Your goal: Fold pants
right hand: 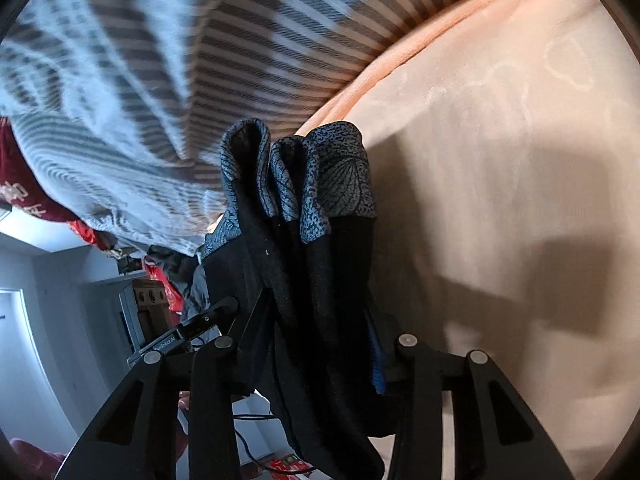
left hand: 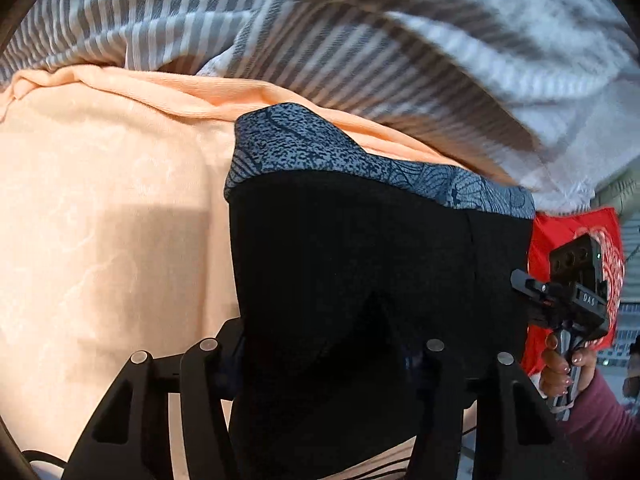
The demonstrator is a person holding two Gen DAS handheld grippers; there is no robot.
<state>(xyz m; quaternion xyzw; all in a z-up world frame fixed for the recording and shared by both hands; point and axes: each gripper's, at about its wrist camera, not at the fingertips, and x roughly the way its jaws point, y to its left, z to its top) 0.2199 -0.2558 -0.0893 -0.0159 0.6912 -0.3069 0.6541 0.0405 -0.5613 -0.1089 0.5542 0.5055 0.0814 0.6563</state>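
Left wrist view: my left gripper is clenched on the black pants, which spread flat ahead over the peach sheet; patterned waistband farthest from me, long axis across.
Right wrist view: my right gripper grasps the bunched pants; waistband folded ahead, striped blanket behind.

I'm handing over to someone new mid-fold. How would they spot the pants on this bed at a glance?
Start from the wide peach sheet with the grey-and-white striped blanket bunched along its far edge. The pants are the black garment held up over the sheet by both claws. Only they carry a grey speckled waistband printed with dark leaf outlines.
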